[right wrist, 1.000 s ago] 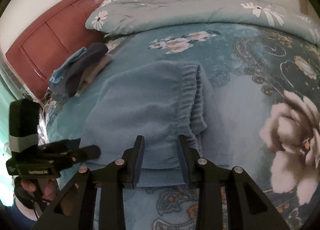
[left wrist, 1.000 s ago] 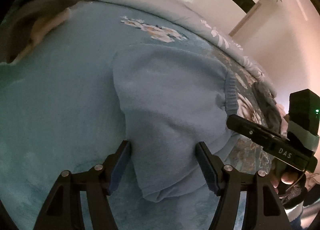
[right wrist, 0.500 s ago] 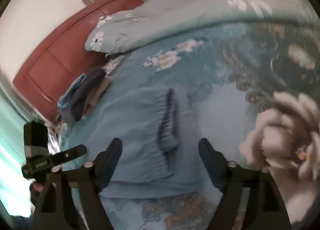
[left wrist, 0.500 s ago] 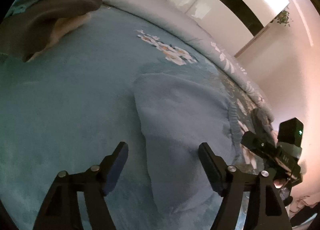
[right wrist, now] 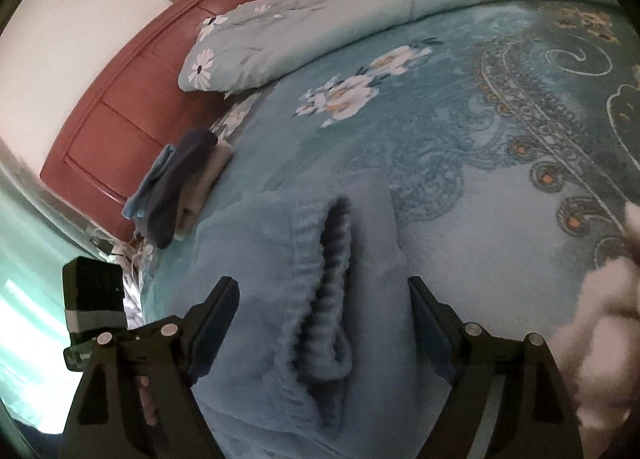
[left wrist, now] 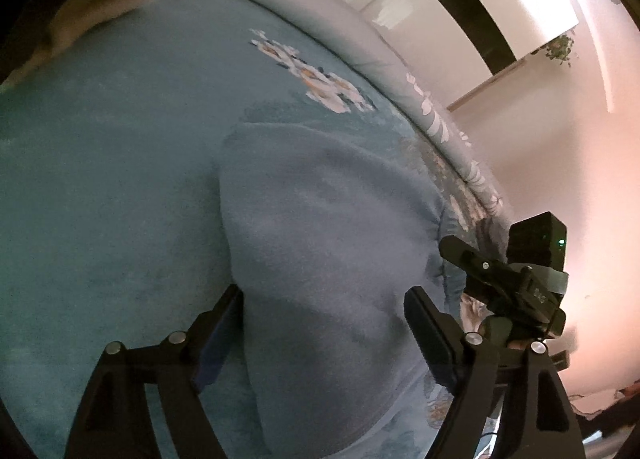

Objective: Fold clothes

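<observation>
A light blue fleece garment (left wrist: 332, 243) lies folded on the teal bedspread (left wrist: 108, 195). My left gripper (left wrist: 324, 335) is open, its jaws straddling the garment's near edge. In the right wrist view the same garment (right wrist: 256, 267) shows its elastic ribbed waistband (right wrist: 324, 283) facing me. My right gripper (right wrist: 324, 323) is open, its jaws wide on either side of the waistband. The right gripper also shows in the left wrist view (left wrist: 508, 279) at the garment's right side.
A stack of folded clothes (right wrist: 180, 187) sits at the bed's far left by the red wooden headboard (right wrist: 132, 99). A rolled floral duvet (right wrist: 360, 3) lies along the back. A white wall and cabinets (left wrist: 540, 99) stand beyond the bed.
My right gripper has opened from nearly shut on the waistband to wide open and pulled back a little. My left gripper stayed open over the garment's edge, shifting slightly.
</observation>
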`<action>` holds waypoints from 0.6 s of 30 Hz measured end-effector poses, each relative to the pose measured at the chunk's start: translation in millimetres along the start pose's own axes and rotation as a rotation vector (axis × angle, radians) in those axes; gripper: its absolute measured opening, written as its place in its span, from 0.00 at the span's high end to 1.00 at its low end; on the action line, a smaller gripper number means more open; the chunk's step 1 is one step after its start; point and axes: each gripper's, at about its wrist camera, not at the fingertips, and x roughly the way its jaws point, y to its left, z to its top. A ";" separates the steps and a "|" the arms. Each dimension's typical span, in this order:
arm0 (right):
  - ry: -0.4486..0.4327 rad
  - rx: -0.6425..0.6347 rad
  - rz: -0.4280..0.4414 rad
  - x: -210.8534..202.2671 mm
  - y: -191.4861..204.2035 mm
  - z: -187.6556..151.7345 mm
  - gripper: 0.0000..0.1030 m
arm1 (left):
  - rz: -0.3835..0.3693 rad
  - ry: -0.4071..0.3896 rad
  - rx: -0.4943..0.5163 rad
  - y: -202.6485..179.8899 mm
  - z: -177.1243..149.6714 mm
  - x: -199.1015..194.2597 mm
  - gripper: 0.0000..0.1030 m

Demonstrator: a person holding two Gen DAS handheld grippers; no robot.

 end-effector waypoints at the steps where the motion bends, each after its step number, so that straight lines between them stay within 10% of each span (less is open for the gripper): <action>1: -0.001 0.006 -0.009 -0.6 0.2 -0.5 0.25 | 0.000 -0.003 -0.011 1.5 0.1 -1.0 0.22; 5: -0.005 0.044 -0.039 -4.8 -2.1 -4.2 0.56 | 0.000 -0.014 -0.067 9.4 0.4 -5.0 0.41; 10: -0.014 0.052 -0.033 -12.7 7.4 -6.9 0.65 | 0.016 -0.030 -0.077 9.8 -2.5 -11.6 0.62; 18: -0.054 -0.012 -0.010 -34.9 47.4 -14.1 0.68 | 0.012 -0.055 0.017 -6.8 -1.2 -44.2 0.68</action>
